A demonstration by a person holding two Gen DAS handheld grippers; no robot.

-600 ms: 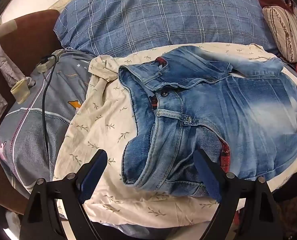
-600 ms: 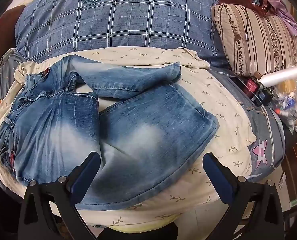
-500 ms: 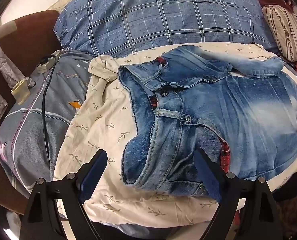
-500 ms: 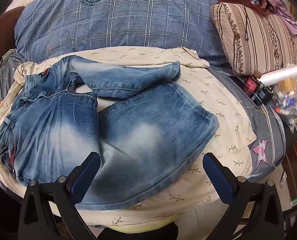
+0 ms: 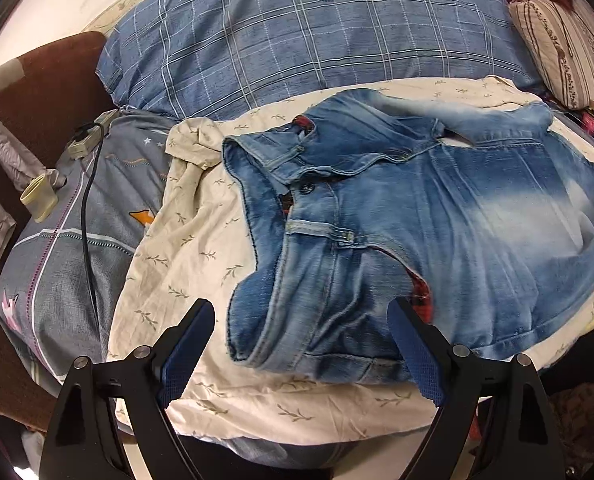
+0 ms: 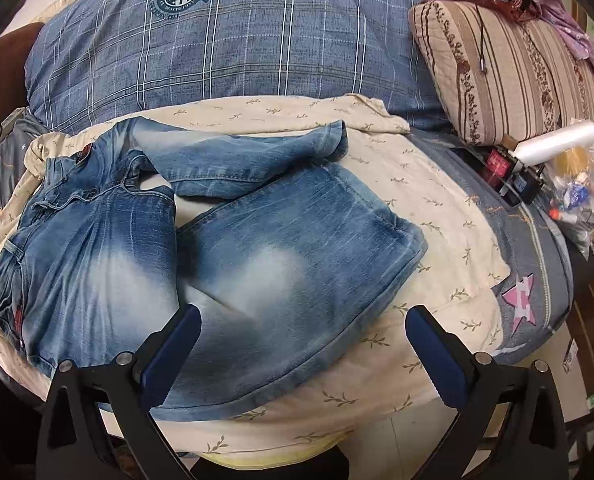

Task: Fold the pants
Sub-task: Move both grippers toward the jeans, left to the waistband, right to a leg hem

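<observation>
Faded blue jeans (image 5: 437,224) lie crumpled on a cream leaf-print sheet (image 5: 185,264). The waistband with its button faces the left wrist view; a red plaid lining shows at the fly. In the right wrist view the jeans (image 6: 233,248) have both legs doubled back, the far leg's hem lying toward the right. My left gripper (image 5: 301,316) hovers open above the near waistband corner, touching nothing. My right gripper (image 6: 303,324) hovers open over the near folded leg edge, with nothing between its blue pads.
A blue plaid pillow (image 5: 297,40) lies behind the jeans. A striped beige pillow (image 6: 505,72) sits at the back right, with a plastic roll and small clutter (image 6: 557,176) beside it. A black cable (image 5: 87,208) and power strip lie on the grey quilt at left.
</observation>
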